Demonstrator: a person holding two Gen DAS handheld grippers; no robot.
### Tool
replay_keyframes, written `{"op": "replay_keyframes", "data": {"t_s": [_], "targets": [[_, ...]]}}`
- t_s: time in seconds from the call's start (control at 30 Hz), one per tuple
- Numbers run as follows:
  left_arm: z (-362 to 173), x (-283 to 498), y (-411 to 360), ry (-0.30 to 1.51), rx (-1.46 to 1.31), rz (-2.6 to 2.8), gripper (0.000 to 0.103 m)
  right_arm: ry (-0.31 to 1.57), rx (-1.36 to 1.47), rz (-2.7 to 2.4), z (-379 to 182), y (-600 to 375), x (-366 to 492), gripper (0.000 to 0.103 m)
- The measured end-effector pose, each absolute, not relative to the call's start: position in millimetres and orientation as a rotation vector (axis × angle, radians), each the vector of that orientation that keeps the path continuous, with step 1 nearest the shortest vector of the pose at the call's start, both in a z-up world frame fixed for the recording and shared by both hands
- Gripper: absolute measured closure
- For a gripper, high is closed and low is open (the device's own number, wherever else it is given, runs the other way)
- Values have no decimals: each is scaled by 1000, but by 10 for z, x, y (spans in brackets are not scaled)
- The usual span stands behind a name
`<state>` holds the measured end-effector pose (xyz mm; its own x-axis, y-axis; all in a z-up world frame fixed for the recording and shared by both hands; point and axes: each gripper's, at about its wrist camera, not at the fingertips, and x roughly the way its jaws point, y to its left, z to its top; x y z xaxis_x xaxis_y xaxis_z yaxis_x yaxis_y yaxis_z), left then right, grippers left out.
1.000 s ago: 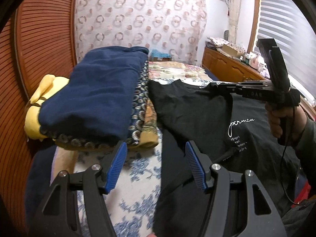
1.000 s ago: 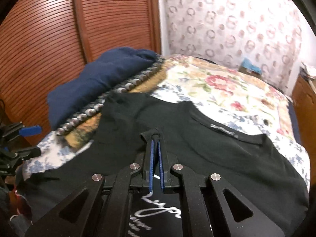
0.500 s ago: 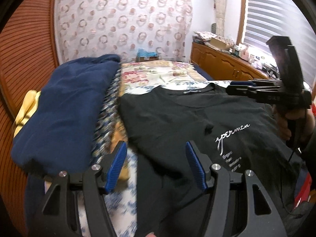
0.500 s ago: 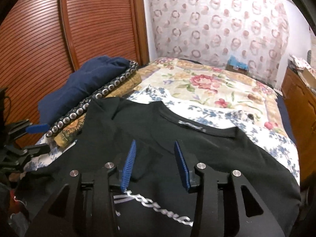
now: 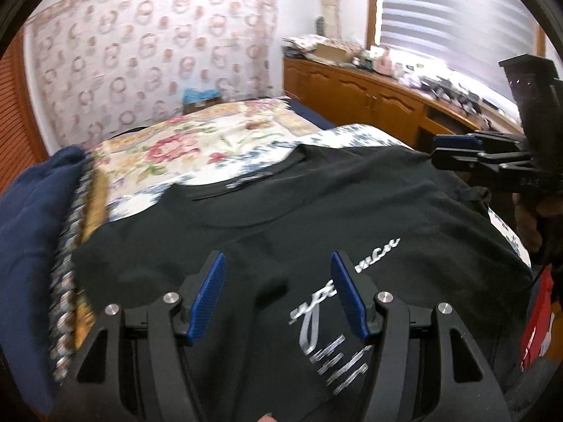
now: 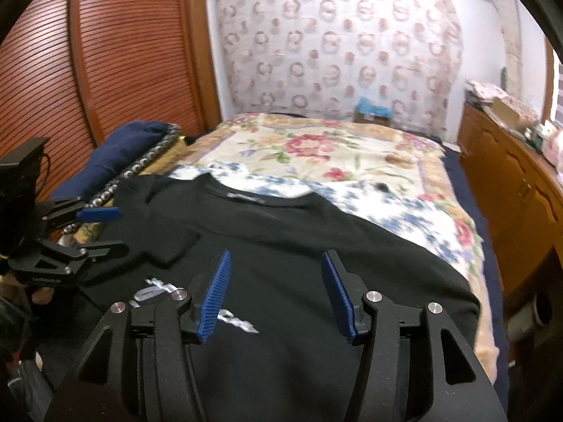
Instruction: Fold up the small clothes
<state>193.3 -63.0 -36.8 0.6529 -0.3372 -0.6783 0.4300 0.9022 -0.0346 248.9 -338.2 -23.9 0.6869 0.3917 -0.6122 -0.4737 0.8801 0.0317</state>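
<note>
Folded clothes stack [image 5: 31, 232], navy on top: L edge of bed [image 6: 334, 154]. Black T-shirt [image 5: 316, 211]: flat on bed, touching stack. L gripper [image 5: 278, 293]: jaws apart, empty, over shirt. R gripper [image 6: 274, 293]: jaws just been opening, apart, empty. Wood cabinet [image 6: 510, 183]: R.

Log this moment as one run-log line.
left gripper: open, empty | right gripper: just opened, empty | black T-shirt: flat on bed, released

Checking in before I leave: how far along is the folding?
Done: folded clothes stacked at the bed's left, navy garment on top. In hand: nothing; both tools open above the black T-shirt, the right's jaws just opened. Left: the shirt lies mostly flat.
</note>
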Motion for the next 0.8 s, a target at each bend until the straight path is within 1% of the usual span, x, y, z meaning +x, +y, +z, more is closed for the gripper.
{"op": "replay_keyframes", "data": {"t_s": [0.27,0.53,0.8], "targets": [[-573,2187,-1212,839,165,-539,42,674,-91,347,-367,-4169,2371,48],[-787,2274,-1595,897,205,-574,42,725,-30,214,-547,-4970,2300,48],[-807,2243,-1670,860,234,-563,41,782,27,203,-739,-5200,2334,48]]}}
